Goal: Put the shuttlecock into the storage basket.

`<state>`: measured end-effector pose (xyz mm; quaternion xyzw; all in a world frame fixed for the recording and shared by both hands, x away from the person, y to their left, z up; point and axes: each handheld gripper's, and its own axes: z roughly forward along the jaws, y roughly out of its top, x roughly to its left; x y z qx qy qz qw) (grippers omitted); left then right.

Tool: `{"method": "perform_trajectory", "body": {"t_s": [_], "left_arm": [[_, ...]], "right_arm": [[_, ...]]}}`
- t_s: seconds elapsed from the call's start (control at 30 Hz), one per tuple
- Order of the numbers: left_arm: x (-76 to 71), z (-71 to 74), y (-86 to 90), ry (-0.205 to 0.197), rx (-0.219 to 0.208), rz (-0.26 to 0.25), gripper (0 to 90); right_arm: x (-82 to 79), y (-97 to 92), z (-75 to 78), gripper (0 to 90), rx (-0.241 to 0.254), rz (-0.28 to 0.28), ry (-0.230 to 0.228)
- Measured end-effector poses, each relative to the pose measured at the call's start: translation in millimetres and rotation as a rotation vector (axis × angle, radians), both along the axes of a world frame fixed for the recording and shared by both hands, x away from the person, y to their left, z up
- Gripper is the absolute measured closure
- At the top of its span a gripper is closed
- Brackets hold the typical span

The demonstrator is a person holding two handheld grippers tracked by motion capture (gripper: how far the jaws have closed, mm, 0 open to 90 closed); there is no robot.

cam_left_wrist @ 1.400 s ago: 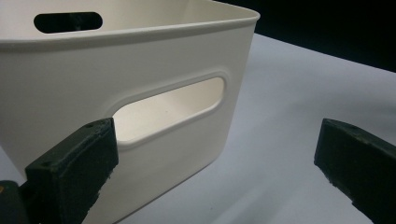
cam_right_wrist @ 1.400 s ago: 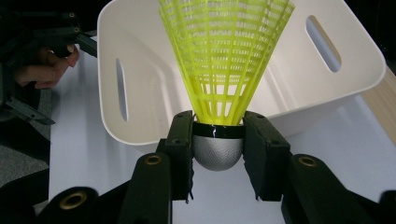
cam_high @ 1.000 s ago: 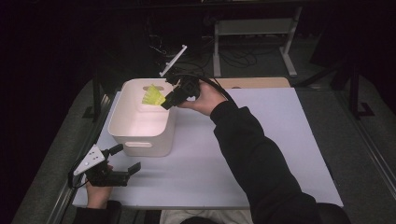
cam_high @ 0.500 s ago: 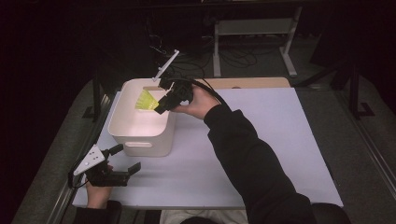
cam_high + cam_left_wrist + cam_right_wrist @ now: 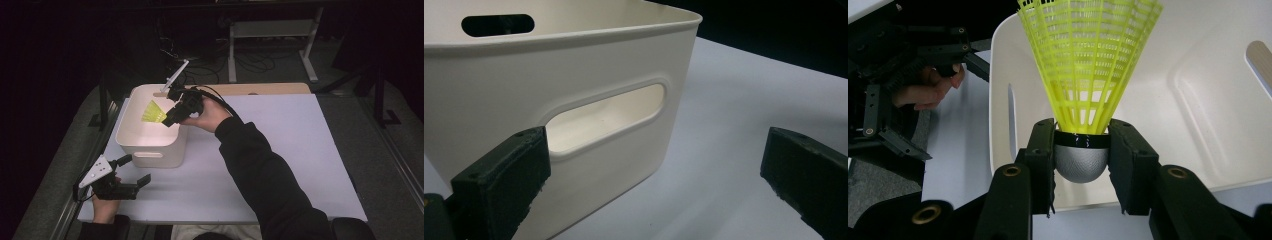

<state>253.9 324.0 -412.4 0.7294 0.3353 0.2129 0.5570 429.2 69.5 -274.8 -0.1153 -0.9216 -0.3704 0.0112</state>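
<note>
A yellow plastic shuttlecock (image 5: 1087, 70) with a grey rounded cork hangs over the inside of a white plastic bin (image 5: 131, 142). My right gripper (image 5: 1082, 160) is shut on its cork, skirt pointing away from me; from above the right gripper (image 5: 168, 118) reaches over the bin's right rim with the shuttlecock (image 5: 152, 112) above the bin floor. My left gripper (image 5: 134, 172) rests open on the table just in front of the bin, nothing between its jaws. Its own view faces the bin's near wall (image 5: 574, 75) with the handle slot (image 5: 606, 117).
The bin stands at the left of a white table top (image 5: 280, 150). A wooden board (image 5: 260, 88) lies along the table's far edge. A metal frame and cables (image 5: 270, 45) sit on the dark floor behind. My sleeve (image 5: 265, 180) crosses the table's middle.
My right hand has carried the shuttlecock a little lower and further over the bin's inside. The left gripper has stayed where it was.
</note>
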Motion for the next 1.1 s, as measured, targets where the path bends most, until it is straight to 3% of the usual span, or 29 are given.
{"method": "perform_trajectory", "body": {"t_s": [1.1], "left_arm": [[0.1, 0.0, 0.0, 0.001, 0.002, -0.002, 0.0]], "right_arm": [[-1.4, 22.0, -33.8, 63.5, -0.019, 0.041, 0.038]]}}
